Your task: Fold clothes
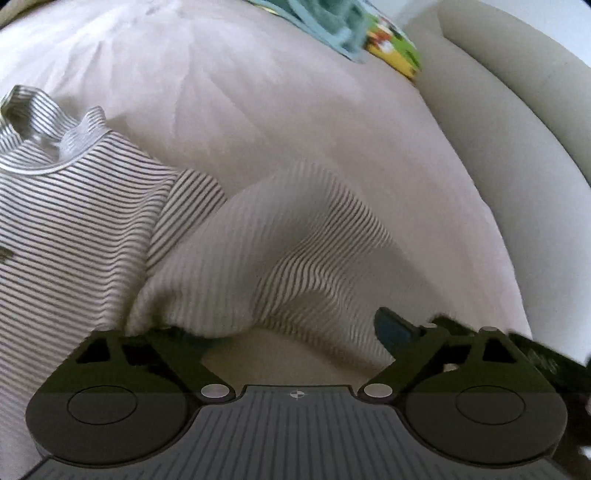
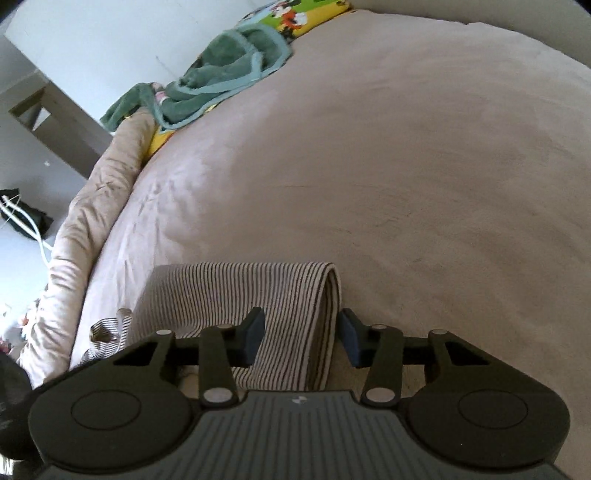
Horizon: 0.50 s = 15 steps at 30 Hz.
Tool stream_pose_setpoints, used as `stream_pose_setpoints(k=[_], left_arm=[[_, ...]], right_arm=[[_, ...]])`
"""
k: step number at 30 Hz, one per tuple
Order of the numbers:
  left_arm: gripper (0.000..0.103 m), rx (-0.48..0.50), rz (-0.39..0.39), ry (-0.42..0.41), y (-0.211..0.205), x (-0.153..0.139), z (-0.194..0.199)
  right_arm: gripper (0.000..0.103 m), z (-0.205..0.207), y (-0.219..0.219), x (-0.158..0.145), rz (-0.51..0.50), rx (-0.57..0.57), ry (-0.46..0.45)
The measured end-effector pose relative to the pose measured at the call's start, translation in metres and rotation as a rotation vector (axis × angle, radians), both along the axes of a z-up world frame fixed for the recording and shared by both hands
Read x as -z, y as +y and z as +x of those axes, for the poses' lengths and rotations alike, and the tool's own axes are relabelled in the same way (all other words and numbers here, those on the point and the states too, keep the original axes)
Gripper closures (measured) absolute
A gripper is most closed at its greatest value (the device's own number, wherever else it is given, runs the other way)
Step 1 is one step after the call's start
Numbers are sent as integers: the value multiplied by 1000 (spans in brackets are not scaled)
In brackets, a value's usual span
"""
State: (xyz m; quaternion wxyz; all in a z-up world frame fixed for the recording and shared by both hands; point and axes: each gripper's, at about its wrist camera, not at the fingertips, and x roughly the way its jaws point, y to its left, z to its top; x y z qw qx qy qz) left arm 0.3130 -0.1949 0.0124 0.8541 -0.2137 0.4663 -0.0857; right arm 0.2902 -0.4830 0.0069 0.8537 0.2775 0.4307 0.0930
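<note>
Striped shirt [image 1: 74, 229] spread across a pale pink bed [image 1: 295, 110], collar toward the upper left of the left wrist view, one side lifted and rolled over into a raised fold near the middle. Left gripper [image 1: 288, 332] low over that fold, fingers spread wide, one pad buried under the cloth at left, the other dark pad bare at right; no grip visible. Right gripper [image 2: 303, 339] straddling a doubled-over edge of the same shirt [image 2: 258, 295], blue pads set apart on either side of the fold, gaps showing between pads and fabric, so open rather than clamped. Green towel [image 2: 229, 74] crumpled at the far end of the bed, on a bright cartoon-print blanket [image 2: 295, 18]. Cream padded bed edge [image 1: 498, 110] curving along the right of the left wrist view. White wall [image 2: 92, 33] beyond the bed.
</note>
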Motion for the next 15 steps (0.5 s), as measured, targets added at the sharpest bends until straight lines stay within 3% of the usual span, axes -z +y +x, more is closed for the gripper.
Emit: stream_pose_setpoints(k=[4,6,8,11,15], left_arm=[[8,-47,61,-47,-20,5,3],[28,-35,75,-63,-31,3,2],[58,-6,83,-74,-43,0,0],[76,39,94,-90,-60,-4,-2],[81,132,66,-130,-82,-22,-16]], right_arm=[[66,9,-2,5,16,-16,0],[75,11,-4,5,29,-17,-7],[80,9,-11,2,50,-12,-14],[86,2,-22,-9,63,-2,-27],[87,-13,-34,-33,60,9,-61]])
